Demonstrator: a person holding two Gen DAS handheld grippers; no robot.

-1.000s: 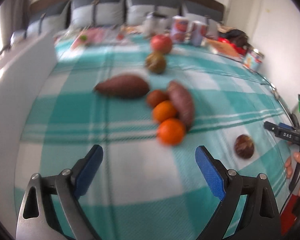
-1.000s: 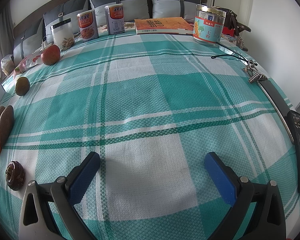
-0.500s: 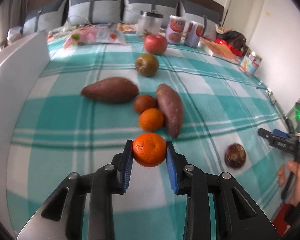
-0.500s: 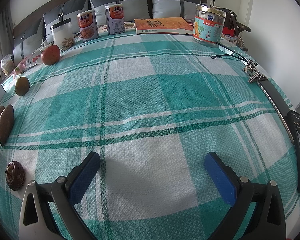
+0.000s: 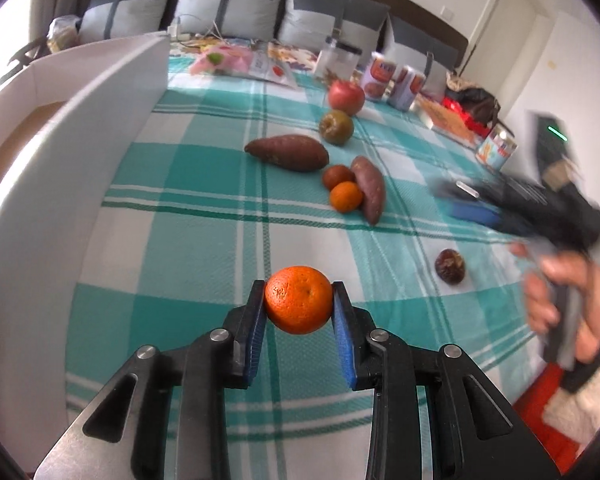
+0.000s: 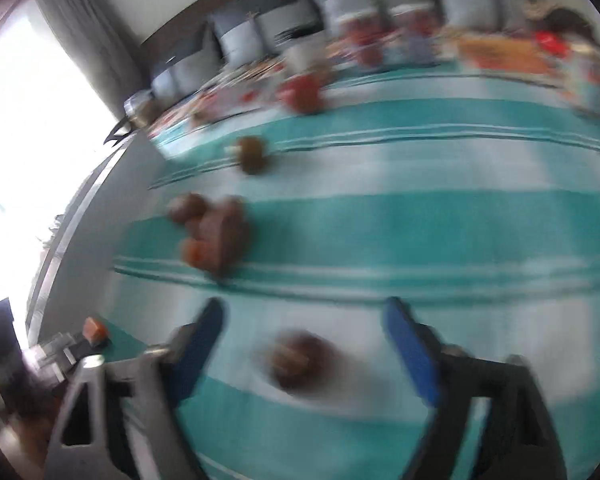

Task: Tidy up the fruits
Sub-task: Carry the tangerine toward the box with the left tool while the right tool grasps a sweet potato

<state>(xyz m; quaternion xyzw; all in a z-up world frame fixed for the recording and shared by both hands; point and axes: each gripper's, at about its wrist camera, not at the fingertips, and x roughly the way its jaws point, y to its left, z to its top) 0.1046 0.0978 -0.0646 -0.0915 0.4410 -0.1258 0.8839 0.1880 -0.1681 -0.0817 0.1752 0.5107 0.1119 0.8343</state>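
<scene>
My left gripper [image 5: 299, 304] is shut on an orange [image 5: 298, 299] and holds it above the checked cloth [image 5: 204, 184]. Ahead lie a second orange [image 5: 346, 197], a small brown fruit [image 5: 337, 176], two sweet potatoes [image 5: 288, 153] [image 5: 370, 189], a green-brown fruit [image 5: 336, 127] and a red apple [image 5: 346, 97]. A dark wrinkled fruit [image 5: 450, 266] lies at the right. My right gripper [image 6: 306, 336] is open; in its blurred view the dark fruit [image 6: 300, 358] lies on the cloth between its fingers. The right gripper also shows blurred in the left wrist view [image 5: 512, 204].
A white box wall [image 5: 60, 152] runs along the left side of the bed. Cans [image 5: 392, 82], a jar [image 5: 338, 60] and packets stand at the far end before grey pillows [image 5: 228, 8]. A tin [image 5: 496, 148] stands at the right.
My left gripper closed on the orange and lifted it back toward me. My right gripper swung left across the bed to the dark fruit.
</scene>
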